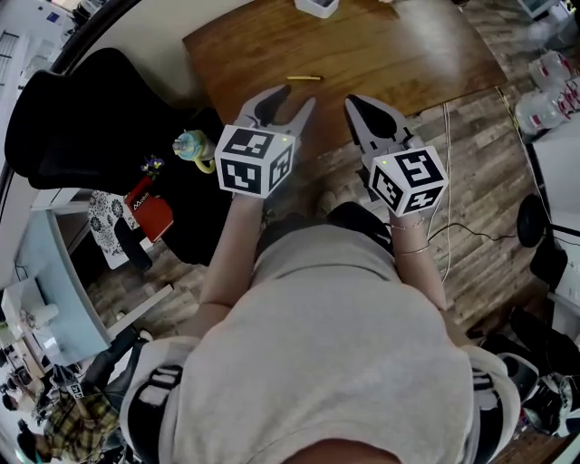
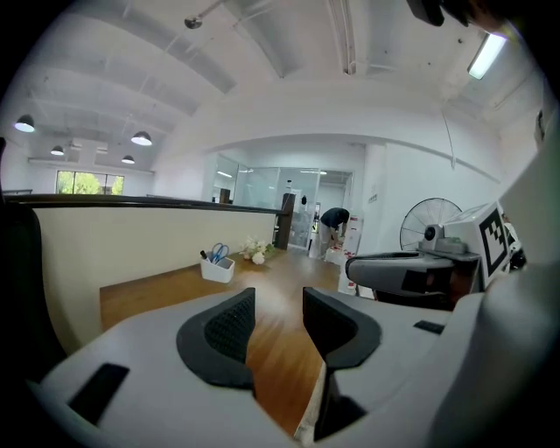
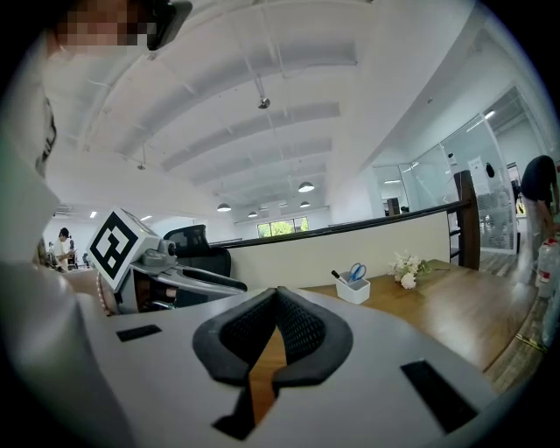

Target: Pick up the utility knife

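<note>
A slim yellow utility knife (image 1: 304, 78) lies on the wooden table (image 1: 390, 54), near its front edge, and shows only in the head view. My left gripper (image 1: 294, 97) hovers just short of the knife and slightly below it in the picture, open, with nothing between its fingers. The left gripper view shows the same wide gap between the pads of that gripper (image 2: 278, 319). To the right of the knife, my right gripper (image 1: 353, 101) is over the table's front edge, shut and holding nothing; the pads of that gripper (image 3: 276, 306) touch at their tips.
A white pen holder (image 1: 317, 7) with scissors (image 2: 217, 254) stands at the table's far edge, beside small white flowers (image 2: 255, 251). A black office chair (image 1: 100, 118) is left of the table. Cables (image 1: 446, 163) run over the wooden floor at right. A fan (image 2: 429, 232) stands beyond.
</note>
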The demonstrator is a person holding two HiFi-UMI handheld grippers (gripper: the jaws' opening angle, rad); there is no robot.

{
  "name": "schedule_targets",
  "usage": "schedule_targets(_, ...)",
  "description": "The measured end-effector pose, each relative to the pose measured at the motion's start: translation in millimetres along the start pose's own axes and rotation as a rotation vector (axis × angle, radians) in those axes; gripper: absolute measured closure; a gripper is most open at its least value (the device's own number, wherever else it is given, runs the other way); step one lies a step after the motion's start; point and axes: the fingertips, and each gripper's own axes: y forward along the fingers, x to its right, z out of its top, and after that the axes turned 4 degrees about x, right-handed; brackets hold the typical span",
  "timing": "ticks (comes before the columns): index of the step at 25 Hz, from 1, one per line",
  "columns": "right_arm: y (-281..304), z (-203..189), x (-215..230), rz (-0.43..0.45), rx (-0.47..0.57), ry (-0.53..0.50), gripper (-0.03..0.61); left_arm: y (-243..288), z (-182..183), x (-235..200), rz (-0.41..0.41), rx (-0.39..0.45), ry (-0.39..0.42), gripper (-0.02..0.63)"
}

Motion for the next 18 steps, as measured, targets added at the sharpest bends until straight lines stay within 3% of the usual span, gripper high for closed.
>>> schedule_targets(10, 0.8, -14.5, 42.4, 0.007, -0.023, 0.057, 0.569, 25.4, -10.2, -14.7, 0.076, -0.037, -0.039, 0.442)
schedule_targets(18, 7.1, -23.5, 50.1, -0.010, -0.033, 0.074, 0.569, 43.8, -13.9, -18.3, 0.042, -0.049, -0.031, 0.454)
